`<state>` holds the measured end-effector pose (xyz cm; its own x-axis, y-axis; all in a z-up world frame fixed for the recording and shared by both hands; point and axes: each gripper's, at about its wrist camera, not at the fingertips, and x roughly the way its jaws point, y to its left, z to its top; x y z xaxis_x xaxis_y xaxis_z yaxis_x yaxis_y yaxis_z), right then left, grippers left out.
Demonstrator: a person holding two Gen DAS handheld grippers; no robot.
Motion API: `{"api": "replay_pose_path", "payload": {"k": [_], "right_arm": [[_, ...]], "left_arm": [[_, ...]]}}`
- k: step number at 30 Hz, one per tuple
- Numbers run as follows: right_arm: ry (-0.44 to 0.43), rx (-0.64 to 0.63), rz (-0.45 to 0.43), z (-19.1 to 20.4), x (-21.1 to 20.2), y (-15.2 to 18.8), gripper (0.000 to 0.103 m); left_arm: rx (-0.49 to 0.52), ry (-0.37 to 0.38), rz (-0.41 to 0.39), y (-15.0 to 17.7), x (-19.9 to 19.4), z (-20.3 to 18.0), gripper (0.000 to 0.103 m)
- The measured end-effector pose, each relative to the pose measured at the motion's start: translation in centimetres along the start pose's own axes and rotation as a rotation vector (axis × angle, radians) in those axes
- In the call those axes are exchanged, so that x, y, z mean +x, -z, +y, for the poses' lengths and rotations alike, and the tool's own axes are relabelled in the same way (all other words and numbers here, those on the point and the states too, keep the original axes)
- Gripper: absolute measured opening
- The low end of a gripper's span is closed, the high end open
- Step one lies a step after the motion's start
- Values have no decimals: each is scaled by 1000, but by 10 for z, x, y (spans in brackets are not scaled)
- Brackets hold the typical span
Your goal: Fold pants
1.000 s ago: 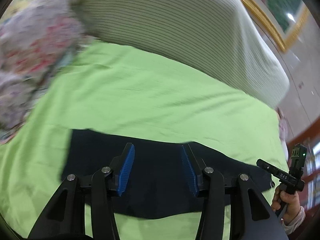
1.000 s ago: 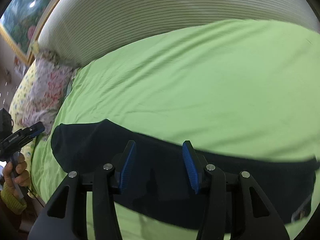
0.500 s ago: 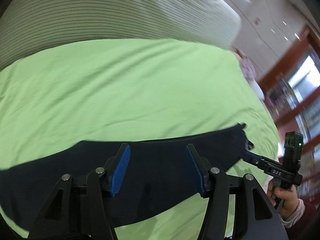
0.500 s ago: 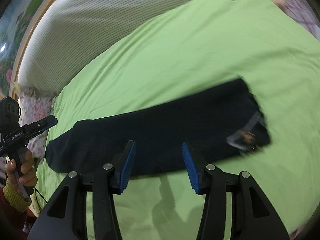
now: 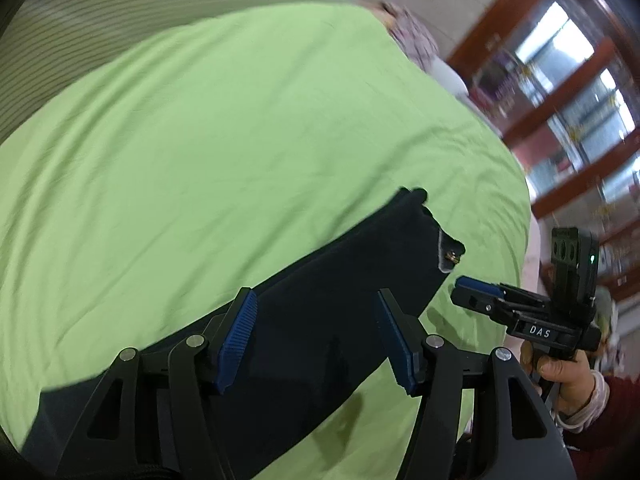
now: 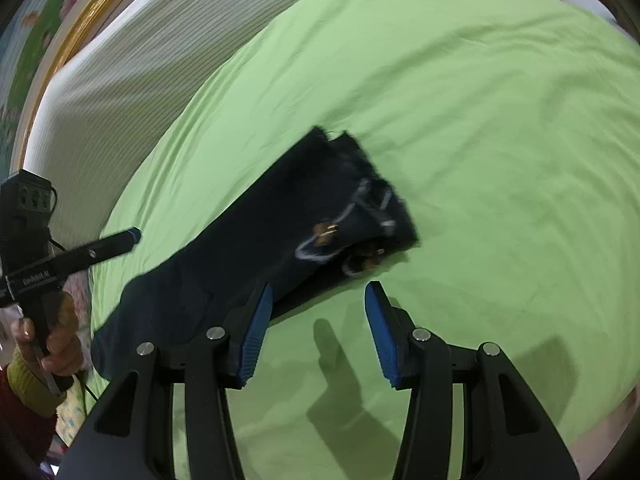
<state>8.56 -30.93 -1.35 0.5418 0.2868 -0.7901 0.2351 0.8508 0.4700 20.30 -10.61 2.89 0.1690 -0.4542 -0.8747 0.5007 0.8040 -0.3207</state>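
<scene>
My left hand-held gripper (image 5: 316, 336) has just been opening, empty over the dark pants (image 5: 320, 300). My right hand-held gripper (image 6: 318, 330), also empty, sees their waistband (image 6: 360, 216) on the green bed (image 6: 480, 120).

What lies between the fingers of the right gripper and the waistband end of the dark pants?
Only bare green sheet, seen in the right wrist view: the open right gripper hovers just short of the pants.

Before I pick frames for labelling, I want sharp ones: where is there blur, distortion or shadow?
Left wrist view: cabinets smeared, pants edge soft, fisheye bends the green sheet. Right wrist view: waistband smeared, right gripper sharp, its shadow falling on the sheet.
</scene>
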Motion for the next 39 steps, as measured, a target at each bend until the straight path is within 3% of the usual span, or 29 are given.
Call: {"api": "replay_pose_path", "payload": {"k": [11, 16, 18, 20, 23, 25, 27, 29, 32, 39], "right_arm": [[-75, 149, -7, -16, 27, 0, 50], [-56, 149, -49, -18, 30, 0, 48], [-37, 143, -61, -18, 31, 1, 38], [-28, 146, -63, -20, 32, -1, 22], [-43, 139, -58, -26, 34, -3, 14], [-52, 133, -69, -28, 30, -5, 12], [-60, 132, -91, -35, 22, -5, 11], [-67, 137, -106, -40, 17, -6, 10], [-73, 151, -108, -49, 13, -5, 10], [-154, 93, -149, -35, 1, -11, 10]], "left_arm": [[128, 47, 151, -44, 69, -32, 62], [163, 58, 223, -62, 103, -45, 57], [171, 77, 255, -67, 115, -50, 50], [188, 78, 282, -70, 125, -57, 49], [199, 85, 312, -75, 141, -66, 47], [193, 102, 317, -80, 148, -69, 42], [186, 138, 316, -85, 150, -71, 18], [204, 156, 306, -88, 150, -77, 12], [237, 151, 280, -88, 148, -86, 10], [186, 208, 198, -91, 111, -75, 10]]}}
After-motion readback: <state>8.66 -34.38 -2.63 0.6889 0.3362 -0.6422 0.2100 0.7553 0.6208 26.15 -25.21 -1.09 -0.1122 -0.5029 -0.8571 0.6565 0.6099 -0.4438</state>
